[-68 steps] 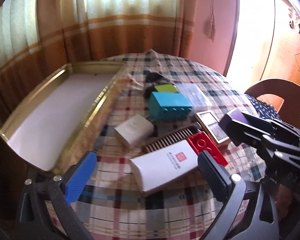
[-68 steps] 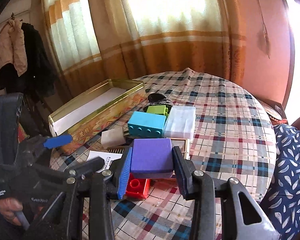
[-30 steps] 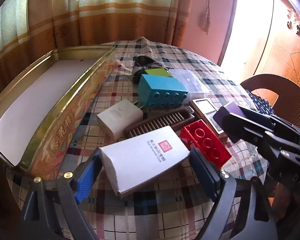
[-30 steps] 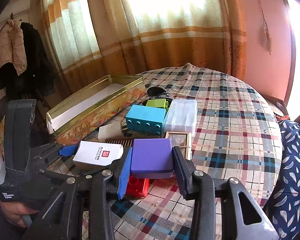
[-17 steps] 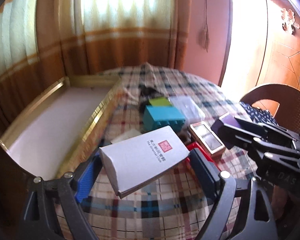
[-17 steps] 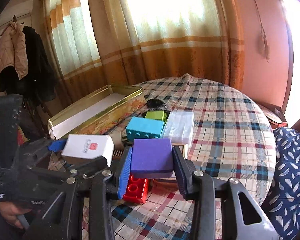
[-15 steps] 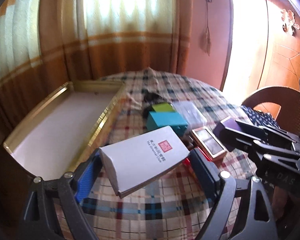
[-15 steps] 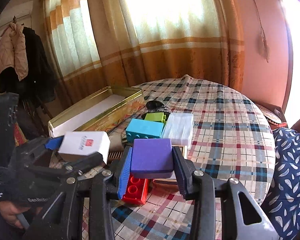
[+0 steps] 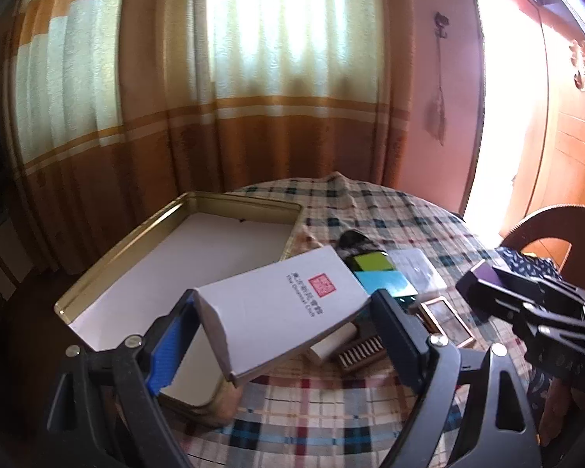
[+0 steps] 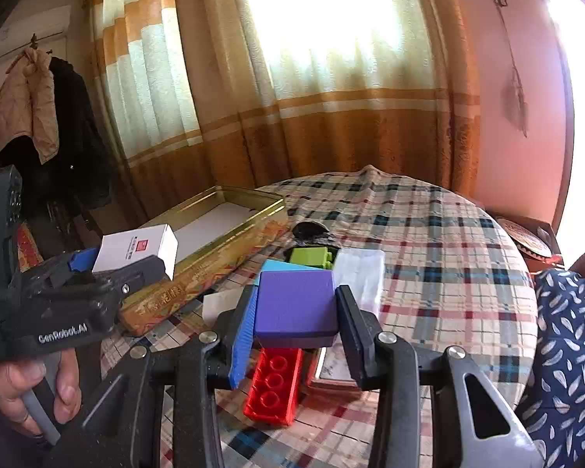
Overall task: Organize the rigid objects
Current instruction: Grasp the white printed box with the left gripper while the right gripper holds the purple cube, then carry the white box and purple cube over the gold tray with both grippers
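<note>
My left gripper (image 9: 288, 335) is shut on a white box with a red seal (image 9: 280, 308), held tilted in the air over the near right edge of the gold tin (image 9: 124, 245). That same white box (image 10: 136, 249) shows at the left of the right wrist view, above the tin (image 10: 214, 249). A purple block (image 10: 296, 308) sits clamped between the pads of my right gripper (image 10: 296, 331), hovering above a red brick (image 10: 273, 386). On the checked cloth lie a cyan brick (image 9: 386, 282), a green brick (image 10: 312, 255), a clear plastic case (image 10: 360, 273) and a brown comb (image 9: 360, 351).
The tin has a white lined bottom with nothing in it. A small framed picture (image 9: 448, 319) and a dark round object (image 10: 312, 230) lie on the round table (image 10: 448, 241). A wooden chair (image 9: 557, 230) stands at right. Curtains hang behind. A hand (image 10: 31, 390) grips the left tool.
The left gripper closed on the white box, lifted it off the cloth and swung it up and leftward over the tin's edge. The right gripper stayed put with the purple block.
</note>
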Motion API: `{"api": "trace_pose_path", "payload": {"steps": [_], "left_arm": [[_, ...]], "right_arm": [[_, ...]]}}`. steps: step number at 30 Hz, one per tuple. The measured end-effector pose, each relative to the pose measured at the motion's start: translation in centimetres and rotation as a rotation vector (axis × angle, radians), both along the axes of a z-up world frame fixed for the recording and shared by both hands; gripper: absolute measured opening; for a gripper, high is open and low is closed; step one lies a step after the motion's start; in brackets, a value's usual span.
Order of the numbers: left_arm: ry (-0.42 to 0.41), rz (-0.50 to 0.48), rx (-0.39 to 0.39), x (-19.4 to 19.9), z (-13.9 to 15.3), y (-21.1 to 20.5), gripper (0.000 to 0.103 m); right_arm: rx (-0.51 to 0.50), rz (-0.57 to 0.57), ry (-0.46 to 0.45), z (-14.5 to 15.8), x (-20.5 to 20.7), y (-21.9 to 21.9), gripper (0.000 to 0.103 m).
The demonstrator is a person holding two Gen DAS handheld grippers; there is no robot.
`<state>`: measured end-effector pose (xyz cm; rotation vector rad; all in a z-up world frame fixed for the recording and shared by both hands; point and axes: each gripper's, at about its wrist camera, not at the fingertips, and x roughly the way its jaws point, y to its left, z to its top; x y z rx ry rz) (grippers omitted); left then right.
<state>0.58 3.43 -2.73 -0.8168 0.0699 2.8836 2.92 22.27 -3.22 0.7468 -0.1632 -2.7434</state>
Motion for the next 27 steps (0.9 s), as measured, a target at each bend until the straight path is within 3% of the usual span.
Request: {"api": "trace_pose_path", "payload": {"steps": [13, 27], "left_arm": [[-0.001, 0.083, 0.012, -1.6, 0.1, -2.7, 0.088], [-0.073, 0.131, 0.05, -3.3, -0.3, -5.1, 0.088]], "right_arm": [[0.001, 0.068, 0.011, 0.2, -1.7, -2.9, 0.043], [0.007, 0.135, -0.034, 0.2, -3.8, -5.6, 0.043]]}}
